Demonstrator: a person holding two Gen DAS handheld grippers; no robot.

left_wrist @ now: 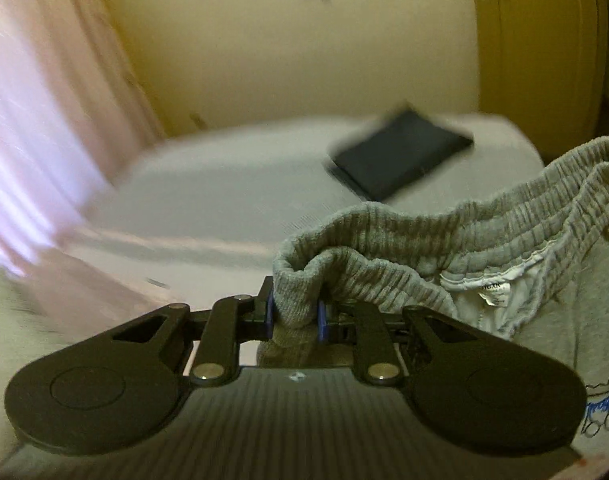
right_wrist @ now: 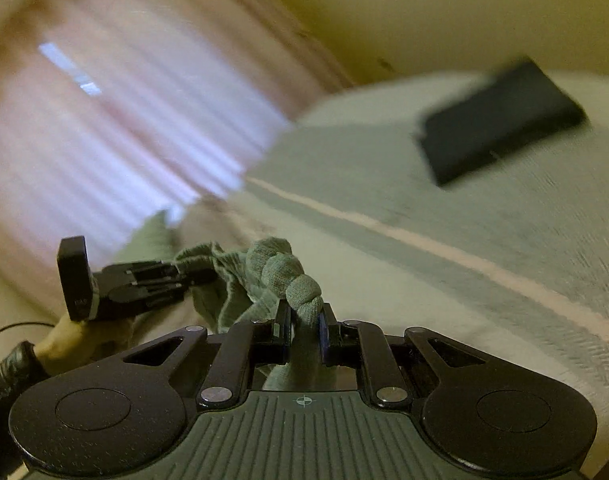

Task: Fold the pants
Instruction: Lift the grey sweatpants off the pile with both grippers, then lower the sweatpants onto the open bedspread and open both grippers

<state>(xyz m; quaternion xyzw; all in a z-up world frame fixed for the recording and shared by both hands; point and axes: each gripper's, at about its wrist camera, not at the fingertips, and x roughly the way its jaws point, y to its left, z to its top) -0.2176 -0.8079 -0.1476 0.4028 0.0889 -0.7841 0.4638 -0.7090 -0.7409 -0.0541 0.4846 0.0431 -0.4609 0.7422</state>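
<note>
The grey sweatpants [left_wrist: 444, 248] hang in front of the left wrist camera, ribbed waistband up, with a white label inside. My left gripper [left_wrist: 295, 314] is shut on a bunched corner of the waistband between its blue pads. In the right wrist view my right gripper [right_wrist: 304, 324] is shut on another bunched fold of the grey pants [right_wrist: 280, 272]. The cloth runs from there to the left gripper [right_wrist: 184, 276], seen side-on at the left with a hand behind it. Both views are blurred by motion.
A bed with a pale grey striped cover [right_wrist: 444, 264] lies below. A dark flat rectangular object [left_wrist: 400, 156] [right_wrist: 500, 120] rests on its far side. Pink curtains [right_wrist: 124, 128] hang at the left, a cream wall behind, and a yellow door [left_wrist: 540, 52] at the right.
</note>
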